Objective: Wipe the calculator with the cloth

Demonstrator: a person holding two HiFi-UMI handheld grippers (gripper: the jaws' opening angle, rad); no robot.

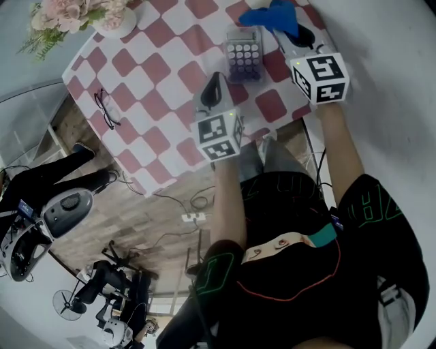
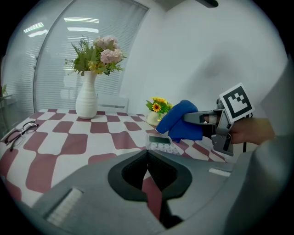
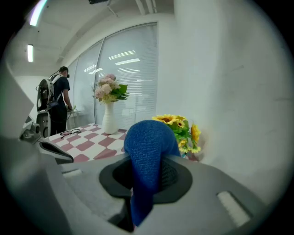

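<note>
The calculator [image 1: 244, 58] lies flat on the checked tablecloth [image 1: 157, 82], with its keys up. In the left gripper view the calculator [image 2: 161, 142] sits just beyond my jaws. A blue cloth [image 1: 276, 15] hangs a little above its far right corner, with my right gripper [image 1: 279, 28] shut on it. The blue cloth [image 3: 147, 156] fills that gripper's jaws and hides the fingertips. My left gripper [image 1: 212, 82] hovers over the table just left of and nearer than the calculator. Its jaws are shut with nothing in them [image 2: 147, 153].
A white vase of pink flowers [image 1: 112, 20] stands at the table's far left corner. Spectacles [image 1: 105, 109] lie near the left edge. A small pot of sunflowers [image 2: 156, 110] stands behind the calculator by the wall. A person [image 3: 57, 108] stands beyond the table.
</note>
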